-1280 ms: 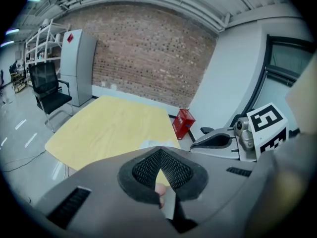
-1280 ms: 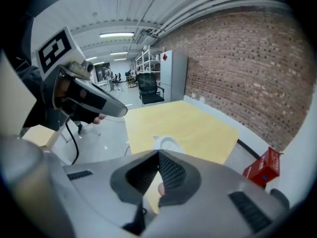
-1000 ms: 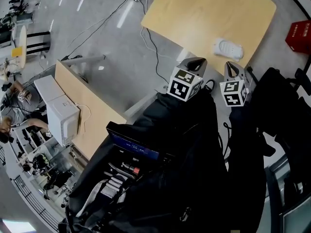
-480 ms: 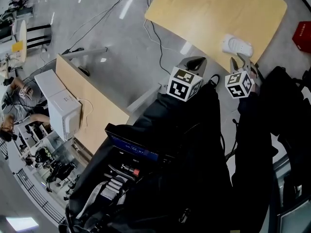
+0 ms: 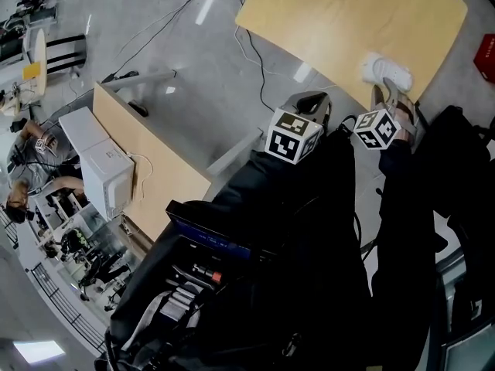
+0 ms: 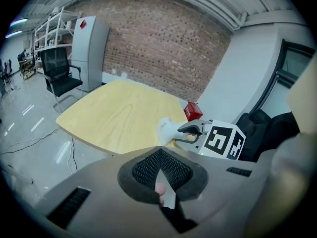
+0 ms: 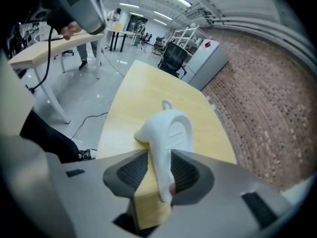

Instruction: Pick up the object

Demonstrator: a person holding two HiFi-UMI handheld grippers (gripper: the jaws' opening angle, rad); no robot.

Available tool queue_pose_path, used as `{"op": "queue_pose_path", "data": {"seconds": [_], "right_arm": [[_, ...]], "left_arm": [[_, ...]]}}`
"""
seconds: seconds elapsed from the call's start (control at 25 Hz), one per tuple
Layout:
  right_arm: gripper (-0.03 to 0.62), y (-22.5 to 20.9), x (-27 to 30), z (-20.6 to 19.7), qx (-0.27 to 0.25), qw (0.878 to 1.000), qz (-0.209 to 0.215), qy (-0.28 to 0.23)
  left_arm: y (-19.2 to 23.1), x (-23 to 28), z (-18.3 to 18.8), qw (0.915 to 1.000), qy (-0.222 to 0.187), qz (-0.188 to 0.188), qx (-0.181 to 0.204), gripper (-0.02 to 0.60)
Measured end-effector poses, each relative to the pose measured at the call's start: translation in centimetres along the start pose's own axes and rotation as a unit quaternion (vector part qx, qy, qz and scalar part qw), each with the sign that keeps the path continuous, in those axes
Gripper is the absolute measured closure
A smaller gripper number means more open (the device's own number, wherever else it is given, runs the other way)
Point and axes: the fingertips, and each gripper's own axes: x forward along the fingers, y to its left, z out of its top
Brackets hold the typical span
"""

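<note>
the big pale wooden table sits higher and further right in the head view than it did a second ago, and its near edge now comes right up to the tongs. the smaller table at the left, with the white box on it, has slid a little the same way. the red box on the floor has moved closer to the right edge of the view.

the right tongs have changed the most. a second ago they hung shut off the table's edge, short of the white object. now their tips reach over the edge and sit around it, and the marker cube on them has turned. their jaws have just been opening and now stand wide apart. in the right gripper view the white object lies between the two ribbed pads. it looks to rest against the pad at the right of that view, while bare table shows in the gap between it and the other pad. we see no squeeze on it, and it rests on the wood, not lifted.

the left tongs sit in much the same spot in the head view, off the table's edge and left of the object. in the left gripper view their pads meet at the tips, closed on nothing, and the other tongs and the object show beyond them.

the white object lies close to the table's near edge, at the right end, with a small loop at its far end.
</note>
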Motion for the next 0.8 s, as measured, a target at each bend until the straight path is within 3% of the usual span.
{"op": "queue_pose_path", "data": {"seconds": [0.32, 0.6, 0.8], "right_arm": [[0.472, -0.6, 0.8, 0.0, -0.026, 0.995, -0.092, 0.008], [0.484, -2.2, -0.9, -0.1, 0.001, 0.993, -0.115, 0.004], [0.484, -5.0, -5.2, 1.2, 0.04, 0.986, -0.161, -0.027]], "left_arm": [[1.1, -0.5, -1.6, 0.9999, 0.011, 0.008, 0.001, 0.583], [1.1, -0.8, -0.9, 0.9999, 0.005, 0.008, 0.007, 0.583], [0.2, -1.3, 0.9, 0.9996, -0.02, 0.001, 0.019, 0.583]]}}
